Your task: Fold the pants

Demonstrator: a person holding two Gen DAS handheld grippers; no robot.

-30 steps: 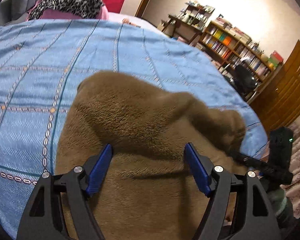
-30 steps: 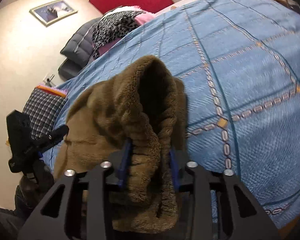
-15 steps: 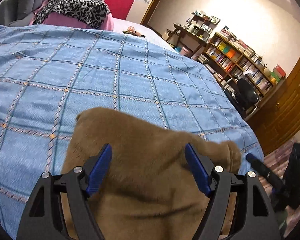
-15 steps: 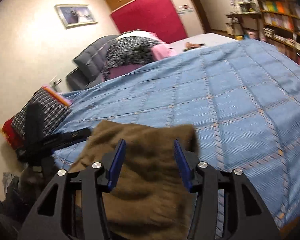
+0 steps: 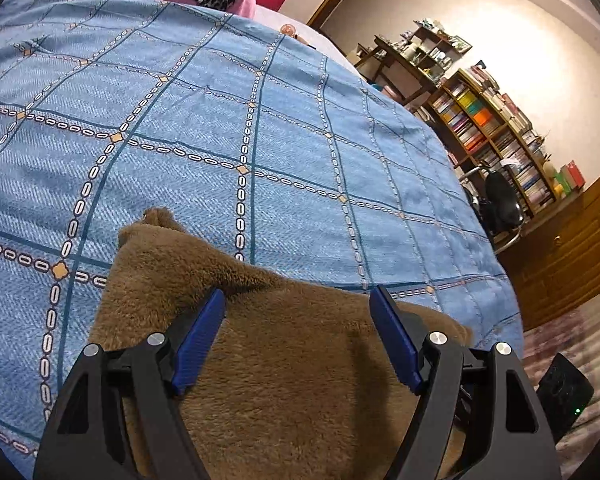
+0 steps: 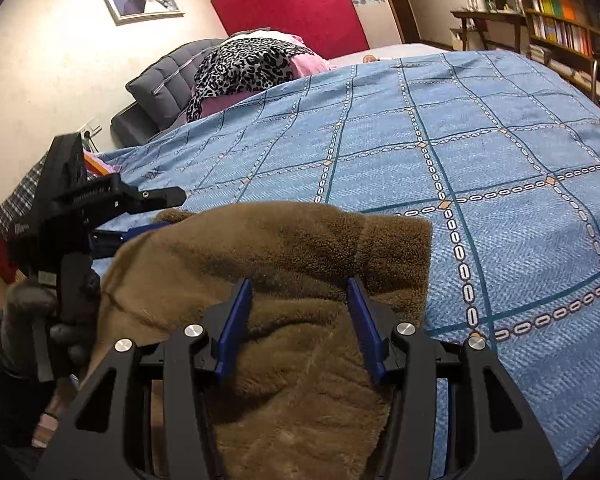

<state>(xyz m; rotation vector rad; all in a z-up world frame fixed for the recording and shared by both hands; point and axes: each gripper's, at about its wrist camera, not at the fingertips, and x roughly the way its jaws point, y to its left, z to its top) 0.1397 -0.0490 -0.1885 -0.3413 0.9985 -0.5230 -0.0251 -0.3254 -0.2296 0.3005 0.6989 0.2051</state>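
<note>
Brown fleece pants [image 6: 300, 320] lie in a folded heap at the near edge of the bed, on the blue checked bedspread [image 6: 480, 152]; a second ago the right gripper [image 6: 298, 320] clamped a raised, bunched fold of them, now that fold is down and spread flat on top of the heap; blue pads [image 6: 234, 328] stand apart with fleece lying loose between and under them, not pinched; so right gripper is released; its jaws widened a little within the last second and have settled.

Left gripper [image 5: 298, 340] is wide apart the whole time, same gap as before; it hovers over the left part of the pants [image 5: 284, 380], nothing squeezed between its pads; its view now shows less fleece and more bedspread than a second ago, so it seems to be backing off toward the bed edge; from the right view it sits just beside the left side of the heap, held by a gloved hand [image 6: 32, 332].

Judgement: a fold has just been laid and let go; neither gripper holds cloth; next likely a regrasp or a smoothing press; top layer looks rumpled, far right corner thick; may spring open.
</note>
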